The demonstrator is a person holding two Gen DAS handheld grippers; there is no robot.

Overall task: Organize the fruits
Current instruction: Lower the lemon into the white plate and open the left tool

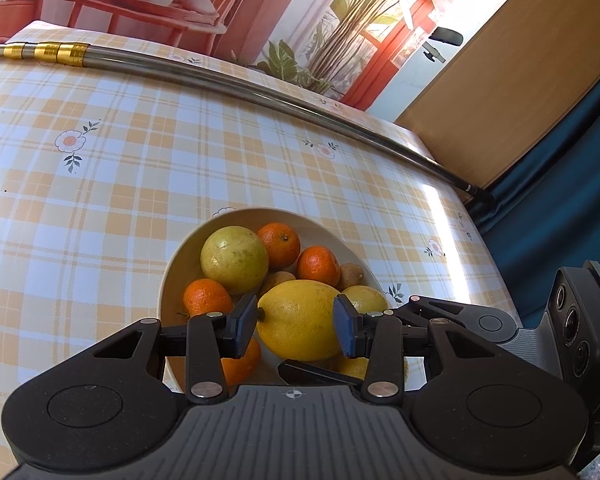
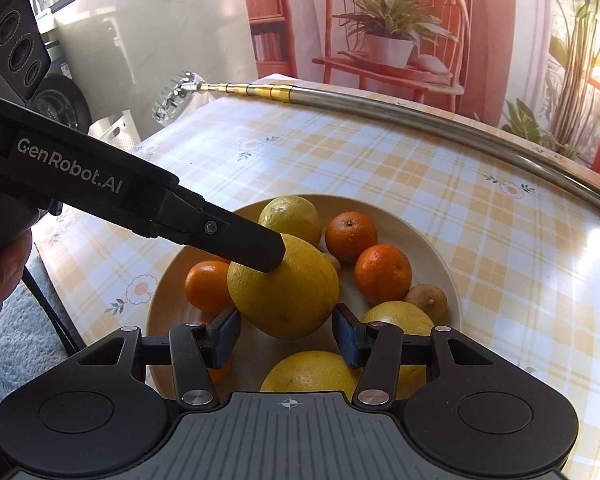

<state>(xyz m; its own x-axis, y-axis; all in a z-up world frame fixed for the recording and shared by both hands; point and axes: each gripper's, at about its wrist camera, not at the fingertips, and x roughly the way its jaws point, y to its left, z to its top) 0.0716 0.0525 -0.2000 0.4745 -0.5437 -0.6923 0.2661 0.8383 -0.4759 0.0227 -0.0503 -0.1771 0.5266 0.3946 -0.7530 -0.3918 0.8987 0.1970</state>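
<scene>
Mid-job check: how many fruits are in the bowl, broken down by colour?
yellow fruits: 4
oranges: 4
small brown fruits: 2
Total: 10 visible; more may be hidden under the grippers.

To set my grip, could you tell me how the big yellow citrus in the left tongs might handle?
The big yellow citrus looks firm and probably heavy: it dwarfs the oranges. Its rounded, glossy peel may slip between the narrow pads of the left tongs. Set down, it would likely roll.
</scene>
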